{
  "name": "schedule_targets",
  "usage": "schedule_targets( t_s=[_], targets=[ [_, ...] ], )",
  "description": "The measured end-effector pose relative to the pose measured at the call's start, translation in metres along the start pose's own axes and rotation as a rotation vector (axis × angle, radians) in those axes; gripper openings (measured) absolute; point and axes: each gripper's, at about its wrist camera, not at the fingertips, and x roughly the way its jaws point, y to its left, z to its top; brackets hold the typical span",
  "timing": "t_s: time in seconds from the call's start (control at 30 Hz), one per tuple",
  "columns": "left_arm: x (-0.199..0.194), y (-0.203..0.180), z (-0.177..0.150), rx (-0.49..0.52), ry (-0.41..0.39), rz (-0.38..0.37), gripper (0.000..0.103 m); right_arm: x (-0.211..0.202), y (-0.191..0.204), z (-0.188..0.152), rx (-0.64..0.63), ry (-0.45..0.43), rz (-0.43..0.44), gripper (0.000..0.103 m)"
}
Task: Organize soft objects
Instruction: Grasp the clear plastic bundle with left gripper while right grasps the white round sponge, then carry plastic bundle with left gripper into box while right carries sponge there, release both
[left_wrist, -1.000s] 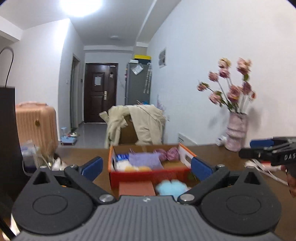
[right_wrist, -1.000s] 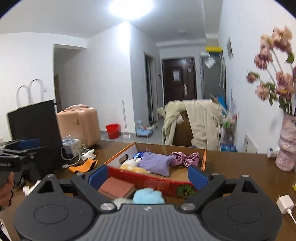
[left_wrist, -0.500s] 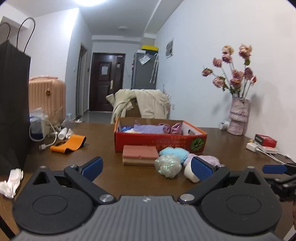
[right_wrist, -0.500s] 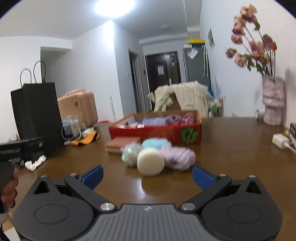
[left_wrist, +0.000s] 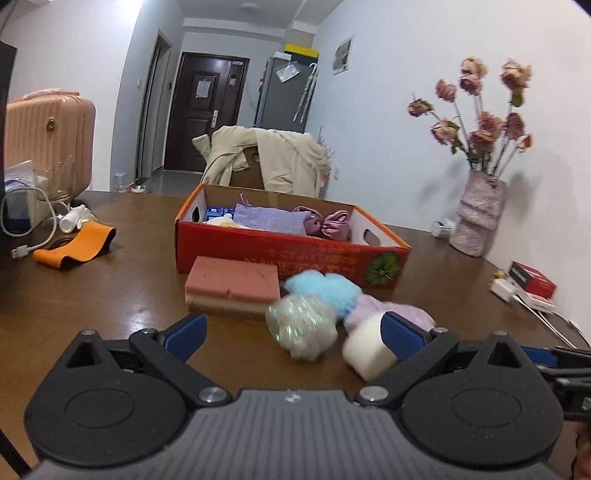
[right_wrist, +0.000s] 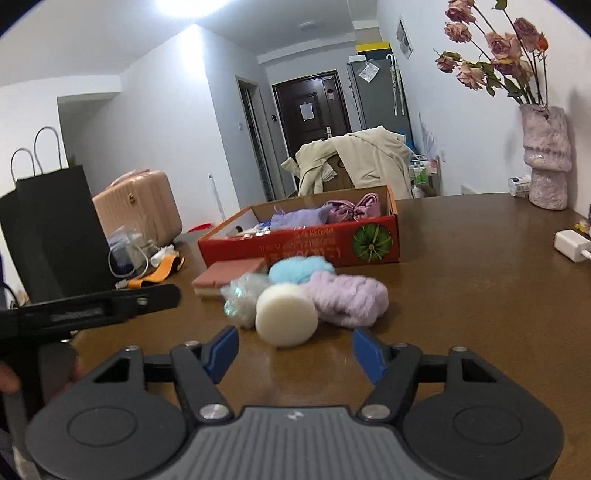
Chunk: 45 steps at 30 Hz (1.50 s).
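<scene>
A red cardboard box (left_wrist: 291, 254) (right_wrist: 306, 245) stands on the brown table and holds purple and pink soft pieces. In front of it lie a pink sponge block (left_wrist: 232, 290) (right_wrist: 225, 278), a blue fluffy ball (left_wrist: 325, 290) (right_wrist: 299, 269), a shiny silvery pouf (left_wrist: 301, 325) (right_wrist: 242, 299), a lilac fluffy roll (right_wrist: 349, 299) (left_wrist: 391, 314) and a white round sponge (right_wrist: 286, 319) (left_wrist: 369, 349). My left gripper (left_wrist: 291, 334) is open and empty, just short of the pouf. My right gripper (right_wrist: 293, 350) is open and empty, just short of the white sponge.
An orange band (left_wrist: 77, 245), a white cable and a black paper bag (right_wrist: 48, 236) sit at the table's left. A vase of dried roses (left_wrist: 478, 218) (right_wrist: 546, 158), a white charger (right_wrist: 572, 245) and a small red box (left_wrist: 532, 282) sit at the right.
Both grippers have come down and closer to the cluster of soft objects in front of the box. Both stay open and empty.
</scene>
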Motion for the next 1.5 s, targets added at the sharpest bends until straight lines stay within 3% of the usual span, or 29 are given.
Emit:
schedule_targets(
  t_s=[0.13, 0.2, 0.27, 0.37, 0.43, 0.47, 0.6, 0.7, 0.8, 0.87, 0.93, 1.03, 1.1, 1.13, 1.17, 1.23, 1.5],
  targets=[
    [0.04, 0.005, 0.01, 0.003, 0.047, 0.006, 0.085, 0.031, 0.0, 0.014, -0.028, 0.002, 0.026, 0.065],
    [0.059, 0.011, 0.012, -0.021, 0.096, -0.015, 0.082, 0.049, 0.003, 0.019, -0.038, 0.013, 0.046, 0.062],
    [0.076, 0.02, 0.012, -0.093, 0.158, -0.062, 0.079, 0.066, 0.004, 0.023, -0.044, 0.033, 0.063, 0.052],
    [0.097, 0.03, 0.009, -0.167, 0.21, -0.133, 0.061, 0.085, 0.004, 0.028, -0.036, 0.052, 0.089, 0.043],
    [0.102, 0.031, 0.008, -0.18, 0.217, -0.174, 0.042, 0.092, 0.006, 0.029, -0.049, 0.061, 0.093, 0.034],
    [0.103, 0.032, 0.007, -0.179, 0.225, -0.19, 0.04, 0.093, 0.006, 0.028, -0.063, 0.064, 0.088, 0.03],
    [0.081, 0.034, 0.003, -0.146, 0.237, -0.177, 0.042, 0.074, 0.0, 0.014, -0.089, 0.061, 0.077, 0.029],
    [0.059, 0.031, -0.007, -0.079, 0.206, -0.156, 0.064, 0.052, -0.012, 0.002, -0.073, 0.073, 0.074, 0.032],
    [0.057, 0.022, -0.011, -0.008, 0.191, -0.13, 0.07, 0.048, -0.017, -0.003, -0.051, 0.072, 0.064, 0.038],
    [0.061, 0.019, -0.012, 0.016, 0.189, -0.088, 0.073, 0.052, -0.013, -0.003, -0.064, 0.083, 0.052, 0.055],
    [0.065, 0.017, -0.011, 0.027, 0.174, -0.061, 0.073, 0.058, -0.006, -0.003, -0.097, 0.096, 0.034, 0.066],
    [0.068, 0.017, -0.008, 0.042, 0.118, -0.069, 0.074, 0.069, 0.003, -0.005, -0.124, 0.118, 0.055, 0.068],
    [0.073, 0.017, -0.006, 0.059, 0.123, -0.08, 0.07, 0.077, 0.009, -0.006, -0.143, 0.138, 0.058, 0.068],
    [0.076, 0.017, -0.006, 0.061, 0.139, -0.078, 0.056, 0.081, 0.012, -0.007, -0.151, 0.151, 0.051, 0.068],
    [0.077, 0.017, -0.007, 0.062, 0.155, -0.09, 0.048, 0.082, 0.015, -0.007, -0.16, 0.153, 0.053, 0.067],
    [0.074, 0.019, -0.008, 0.054, 0.165, -0.115, 0.041, 0.083, 0.019, -0.009, -0.174, 0.16, 0.055, 0.057],
    [0.015, 0.011, -0.01, 0.052, 0.107, -0.152, 0.04, 0.054, 0.02, -0.013, -0.16, 0.134, 0.004, 0.053]
  ],
)
